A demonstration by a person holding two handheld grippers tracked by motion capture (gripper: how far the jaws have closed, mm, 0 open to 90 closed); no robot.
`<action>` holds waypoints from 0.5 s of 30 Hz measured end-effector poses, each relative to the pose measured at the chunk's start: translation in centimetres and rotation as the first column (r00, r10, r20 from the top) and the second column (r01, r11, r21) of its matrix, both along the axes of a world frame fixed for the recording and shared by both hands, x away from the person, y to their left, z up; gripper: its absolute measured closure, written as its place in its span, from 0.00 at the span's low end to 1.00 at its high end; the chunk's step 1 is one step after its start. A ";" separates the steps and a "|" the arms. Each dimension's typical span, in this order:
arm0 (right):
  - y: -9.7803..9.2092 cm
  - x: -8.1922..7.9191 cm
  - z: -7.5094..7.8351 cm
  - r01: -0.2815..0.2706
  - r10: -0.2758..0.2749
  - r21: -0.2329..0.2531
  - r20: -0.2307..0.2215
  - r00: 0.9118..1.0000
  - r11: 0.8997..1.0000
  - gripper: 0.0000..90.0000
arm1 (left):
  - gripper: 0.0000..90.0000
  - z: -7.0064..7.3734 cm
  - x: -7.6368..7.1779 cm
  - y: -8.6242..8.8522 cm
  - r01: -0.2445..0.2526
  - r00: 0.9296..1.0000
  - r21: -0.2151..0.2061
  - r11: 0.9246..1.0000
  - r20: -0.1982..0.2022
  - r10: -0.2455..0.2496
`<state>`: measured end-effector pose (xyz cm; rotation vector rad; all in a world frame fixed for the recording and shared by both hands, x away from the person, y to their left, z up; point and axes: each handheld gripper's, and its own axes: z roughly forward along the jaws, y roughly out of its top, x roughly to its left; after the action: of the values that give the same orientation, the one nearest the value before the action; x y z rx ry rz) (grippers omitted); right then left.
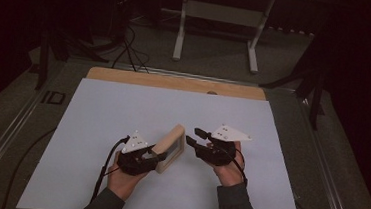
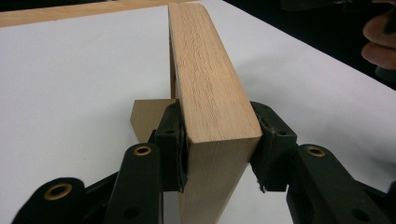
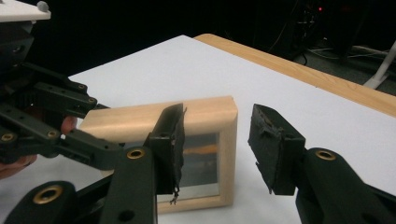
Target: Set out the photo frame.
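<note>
White table sheet (image 1: 122, 114) under all. Wooden picture frame (image 1: 171, 148) at centre, upright on edge, thick rigid rails, glass pane likely fragile. Left gripper (image 2: 217, 140) clamps frame's edge rail. Right gripper (image 3: 217, 149) gapes wide just beside frame's far end; best hold is wood rail, never glass.

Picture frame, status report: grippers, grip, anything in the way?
Left gripper shut on wooden picture frame, held upright. Right gripper open, short of frame's free end. White table around it bare.

Table (image 1: 175, 81): wooden, bare strip along far edge.
Sheet (image 1: 123, 109): white, flat, covering most of table.
Small mark (image 1: 212, 92): far edge, perhaps a knot.
</note>
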<state>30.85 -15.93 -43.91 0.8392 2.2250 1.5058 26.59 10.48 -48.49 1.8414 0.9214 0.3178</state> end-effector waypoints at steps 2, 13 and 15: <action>0.0 0.0 0.0 0.002 -0.002 0.000 0.001 1.000 1.000 0.62 | 0.67 0.0 -0.2 -0.2 0.011 1.000 0.006 1.000 0.009 -0.011; -0.1 -0.1 0.0 0.035 -0.035 0.001 0.014 0.999 0.999 0.86 | 0.67 0.0 -1.2 -1.6 0.094 0.993 0.055 0.994 0.062 -0.097; -0.2 -0.1 -0.1 0.038 -0.038 0.002 0.017 0.999 0.999 0.89 | 0.67 0.0 -1.3 -1.7 0.105 0.992 0.065 0.992 0.069 -0.110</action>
<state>30.77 -16.09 -43.97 0.8611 2.1844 1.4920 25.25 8.73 -48.53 1.9152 0.7673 0.3466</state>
